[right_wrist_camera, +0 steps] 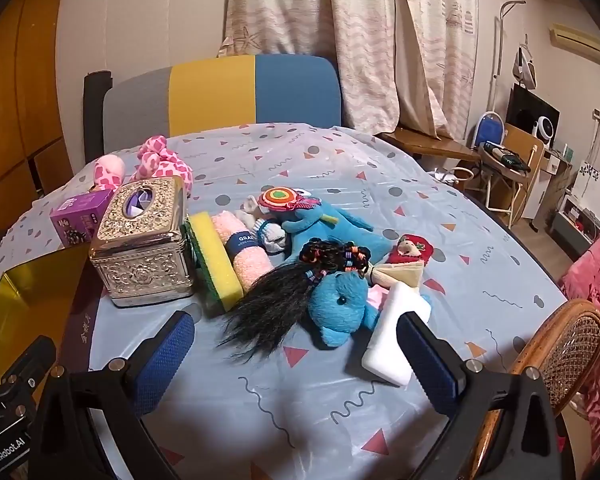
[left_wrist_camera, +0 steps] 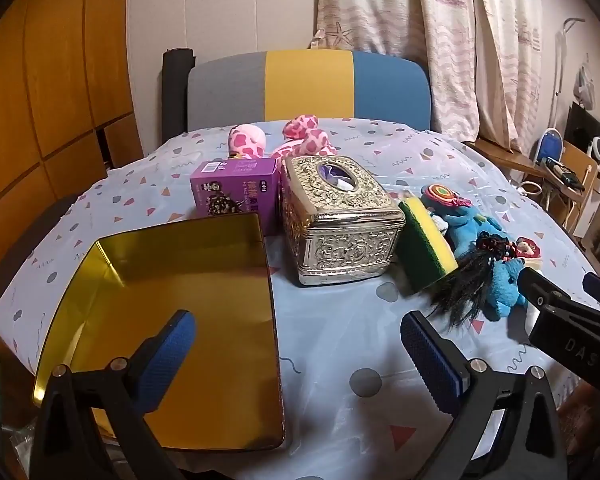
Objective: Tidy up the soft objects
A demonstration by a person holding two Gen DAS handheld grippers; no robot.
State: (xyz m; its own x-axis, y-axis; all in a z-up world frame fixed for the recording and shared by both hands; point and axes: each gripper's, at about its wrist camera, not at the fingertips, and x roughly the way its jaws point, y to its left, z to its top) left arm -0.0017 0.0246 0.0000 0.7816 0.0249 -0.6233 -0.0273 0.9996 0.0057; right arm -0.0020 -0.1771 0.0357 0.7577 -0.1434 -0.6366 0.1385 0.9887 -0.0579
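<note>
An empty gold tin (left_wrist_camera: 172,320) lies at the near left of the table, its corner also showing as the gold tin (right_wrist_camera: 16,300) in the right wrist view. My left gripper (left_wrist_camera: 300,352) hovers open over its right edge. To the right lies a heap of soft things: a yellow-green sponge (right_wrist_camera: 216,256), a rolled pink towel (right_wrist_camera: 246,256), white socks (right_wrist_camera: 272,236), two blue plush toys (right_wrist_camera: 340,304), a black hair piece (right_wrist_camera: 276,300), a white foam block (right_wrist_camera: 396,332). My right gripper (right_wrist_camera: 296,352) stands open just in front of that heap, holding nothing.
An ornate silver tissue box (left_wrist_camera: 340,220) and a purple carton (left_wrist_camera: 232,192) stand mid-table, with pink spotted plush toys (left_wrist_camera: 300,136) behind them. A chair back (left_wrist_camera: 308,88) is beyond the table. A wicker chair (right_wrist_camera: 560,344) stands at the near right.
</note>
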